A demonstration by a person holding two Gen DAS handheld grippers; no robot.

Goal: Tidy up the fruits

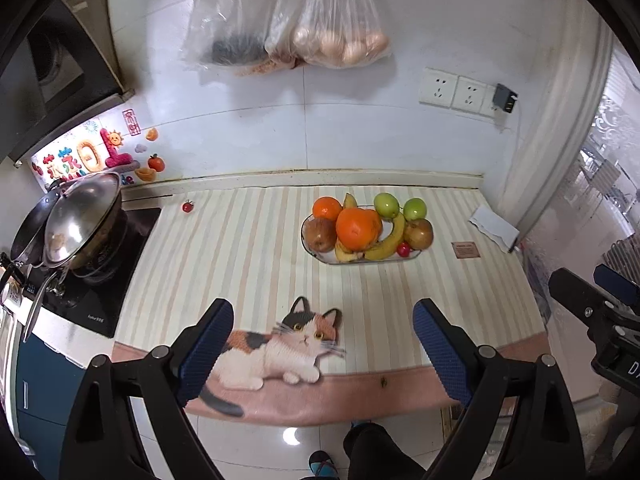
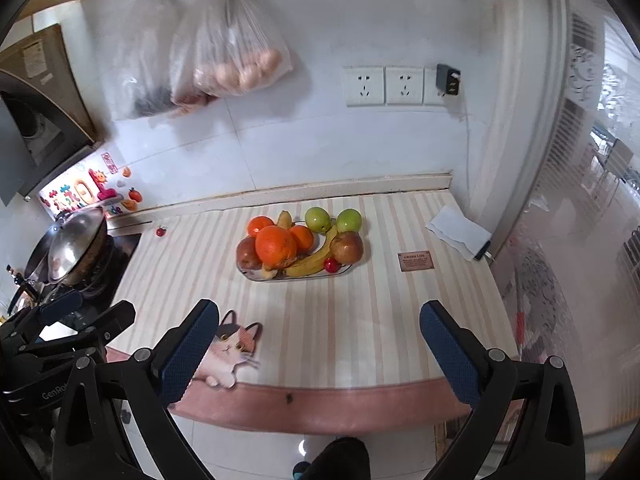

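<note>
A worktop [image 1: 248,248] covered by a cream-and-tan striped mat with a pink front border fills most of both views, backed by a white tiled wall [image 1: 248,120]. At its left end a steel-lidded wok [image 1: 82,224] sits on a black hob. Two clear plastic bags [image 2: 224,60] hang on the wall above, one seemingly holding eggs, though the plastic blurs them.

Toward the back of the mat stands a clear oval glass plate [image 2: 296,278] heaped with fruit: a big orange [image 2: 276,246] in front, two smaller oranges behind it, two reddish-brown apples at either end, two green apples [image 2: 334,220] at the rear, yellow bananas [image 2: 310,262] curving across the middle, and a small red fruit at the front edge.

The left gripper [image 1: 323,346] hangs over the printed calico cat [image 1: 280,348] near the front edge, fingers spread wide and empty. The right gripper [image 2: 320,346] likewise has its fingers parted, holding nothing.

A small red cherry tomato [image 1: 188,206] lies alone beside the hob, well apart from the plate.
</note>
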